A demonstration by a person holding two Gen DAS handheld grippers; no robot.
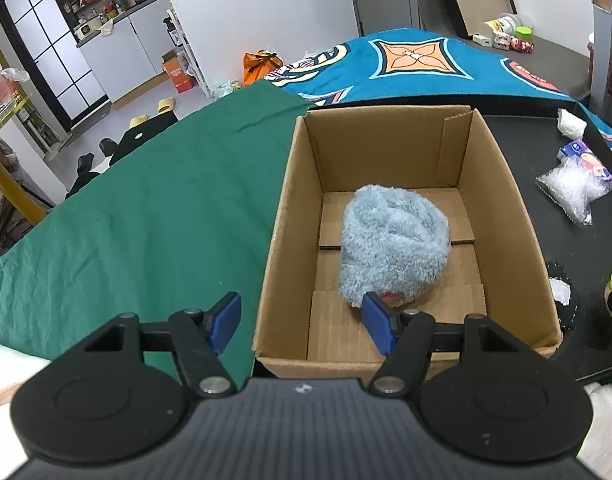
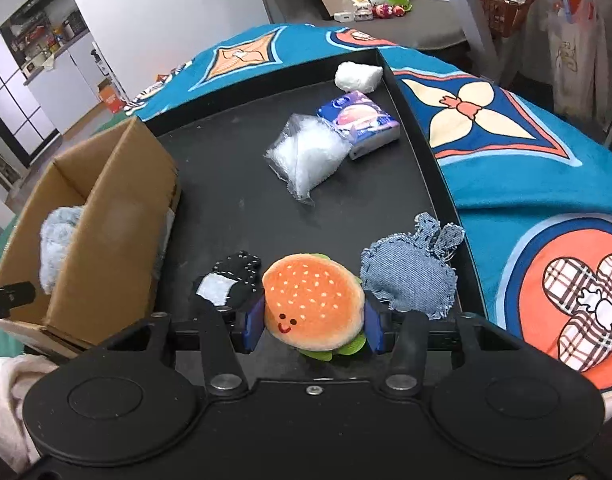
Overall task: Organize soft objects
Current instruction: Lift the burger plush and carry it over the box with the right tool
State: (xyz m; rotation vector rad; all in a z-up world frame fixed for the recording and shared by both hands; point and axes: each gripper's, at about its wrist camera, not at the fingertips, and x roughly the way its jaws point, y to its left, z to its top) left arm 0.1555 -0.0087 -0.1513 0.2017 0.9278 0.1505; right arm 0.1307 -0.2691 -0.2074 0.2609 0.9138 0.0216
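You are mid-transfer: your right tongs (image 2: 313, 322) are clamped on the burger plush (image 2: 314, 306), 1 blue pad pressing each side, just above the black tray (image 2: 234, 184). The cardboard box (image 2: 106, 232) stands to the left of the plush, already holding the fluffy blue bundle (image 1: 394, 240). Next, you likely lift clear of the box wall, carry left and release inside. Your left tongs (image 1: 302, 322) hang apart and empty over the box's near left corner. The denim plush (image 2: 410, 276) and black pouch (image 2: 226, 284) flank the burger.
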